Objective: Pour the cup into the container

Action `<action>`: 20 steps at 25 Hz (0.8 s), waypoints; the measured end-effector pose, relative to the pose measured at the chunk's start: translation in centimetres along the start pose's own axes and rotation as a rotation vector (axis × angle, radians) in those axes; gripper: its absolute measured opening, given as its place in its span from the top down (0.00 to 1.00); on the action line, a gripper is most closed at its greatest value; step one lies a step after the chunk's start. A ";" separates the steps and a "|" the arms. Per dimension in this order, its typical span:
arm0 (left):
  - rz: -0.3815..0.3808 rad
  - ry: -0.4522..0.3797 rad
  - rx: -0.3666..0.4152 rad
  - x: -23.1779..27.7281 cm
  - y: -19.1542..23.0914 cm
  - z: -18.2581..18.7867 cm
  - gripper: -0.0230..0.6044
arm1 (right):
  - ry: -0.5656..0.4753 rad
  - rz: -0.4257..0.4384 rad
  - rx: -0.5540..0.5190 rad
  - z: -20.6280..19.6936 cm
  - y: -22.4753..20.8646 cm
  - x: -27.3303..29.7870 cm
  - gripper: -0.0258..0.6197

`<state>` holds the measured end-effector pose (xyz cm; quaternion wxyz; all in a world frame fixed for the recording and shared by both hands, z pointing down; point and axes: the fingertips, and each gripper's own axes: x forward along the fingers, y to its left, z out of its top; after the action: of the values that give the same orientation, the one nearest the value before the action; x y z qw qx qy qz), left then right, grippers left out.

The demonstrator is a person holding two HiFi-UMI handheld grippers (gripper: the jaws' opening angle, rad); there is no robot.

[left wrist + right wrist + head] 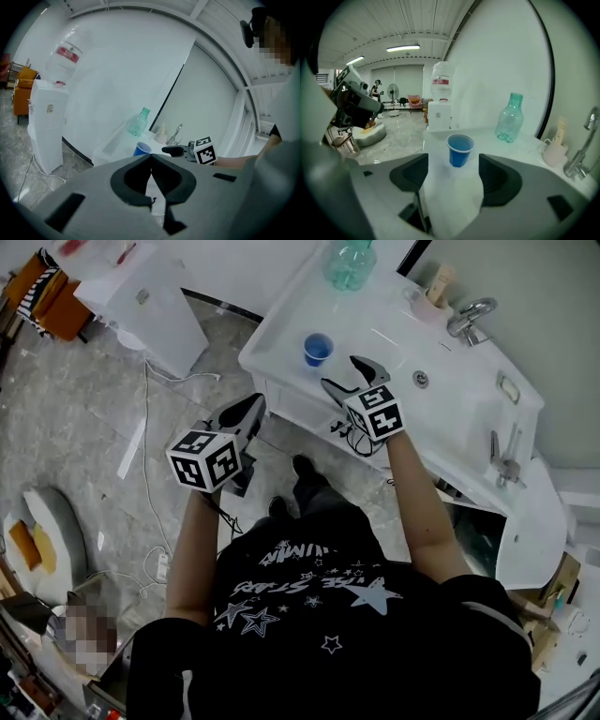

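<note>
A blue cup [317, 349] stands upright on the white counter [281, 329], with blue liquid showing inside it in the right gripper view. My right gripper [342, 372] hovers just in front of the cup, open, nothing between its jaws. In the right gripper view the blue cup [460, 149] sits a short way beyond the right gripper [453, 171]. A green-tinted plastic bottle [349, 263] stands farther back on the counter. My left gripper [253, 409] is shut and empty, held over the floor off the counter's near edge. From the left gripper [151, 158] the cup [142, 149] shows ahead.
A sink basin with a drain [421, 379] and a faucet [469, 317] lies right of the cup. A small pale holder [427, 296] sits near the faucet. A white water dispenser [141, 296] stands on the floor at left, with cables [150, 474] trailing nearby.
</note>
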<state>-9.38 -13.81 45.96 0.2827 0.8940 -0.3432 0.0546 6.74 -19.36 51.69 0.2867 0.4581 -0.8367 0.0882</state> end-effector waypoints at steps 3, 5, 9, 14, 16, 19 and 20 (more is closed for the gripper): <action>-0.033 0.004 0.011 -1.4 -1.1 -0.7 0.94 | -0.031 -0.038 0.017 0.3 1.4 -2.3 0.46; -0.059 0.011 0.017 -2.2 -1.9 -1.2 0.94 | -0.066 -0.076 0.030 0.5 2.3 -4.1 0.49; -0.107 0.031 0.026 -3.4 -3.3 -2.7 0.94 | -0.132 -0.174 0.055 0.0 3.8 -7.9 0.60; -0.142 0.043 0.031 -3.9 -4.3 -3.5 0.94 | -0.152 -0.226 0.091 -0.9 5.0 -10.8 0.75; -0.152 0.045 0.035 -3.8 -4.7 -3.7 0.94 | -0.165 -0.263 0.107 -1.0 4.8 -11.9 0.85; -0.164 0.050 0.033 -3.3 -5.6 -4.3 0.95 | -0.181 -0.296 0.145 -1.4 4.5 -13.3 0.95; -0.168 0.052 0.031 -3.1 -5.9 -4.6 0.94 | -0.186 -0.296 0.158 -1.6 4.5 -13.6 0.95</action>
<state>-7.48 -5.99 46.11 0.2811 0.9222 -0.2589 0.0591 9.33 -6.39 45.90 0.1811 0.6032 -0.7738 0.0676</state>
